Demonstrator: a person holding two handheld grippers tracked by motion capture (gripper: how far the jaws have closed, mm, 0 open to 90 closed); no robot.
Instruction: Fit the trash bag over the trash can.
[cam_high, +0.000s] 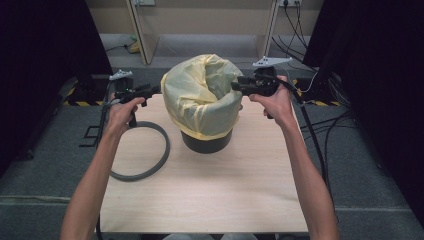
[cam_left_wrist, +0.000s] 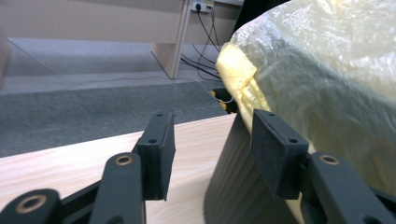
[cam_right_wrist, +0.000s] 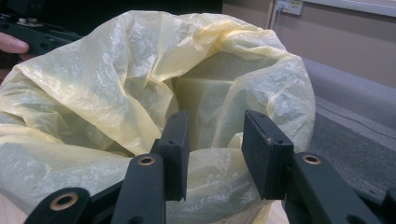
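A yellow plastic bag (cam_high: 202, 95) lines a dark grey bin (cam_high: 206, 141) at the back middle of the wooden table (cam_high: 210, 200). The bag billows above the bin and its edge drapes down over the rim. My left gripper (cam_high: 159, 90) sits just left of the bag, level, pointing at it. In the left gripper view the left gripper (cam_left_wrist: 212, 154) stands open, with nothing between the pads; the bin wall (cam_left_wrist: 229, 186) and the bag (cam_left_wrist: 327, 70) lie just beyond. My right gripper (cam_high: 235, 86) is at the bag's right top edge. It (cam_right_wrist: 215, 154) is open, facing the bag's mouth (cam_right_wrist: 116, 84).
A grey ring (cam_high: 162, 150) lies flat on the table, left of the bin and below my left hand. Cables (cam_high: 320, 125) trail over the grey floor right of the table. Wooden furniture legs (cam_high: 140, 35) stand behind. Dark curtains flank both sides.
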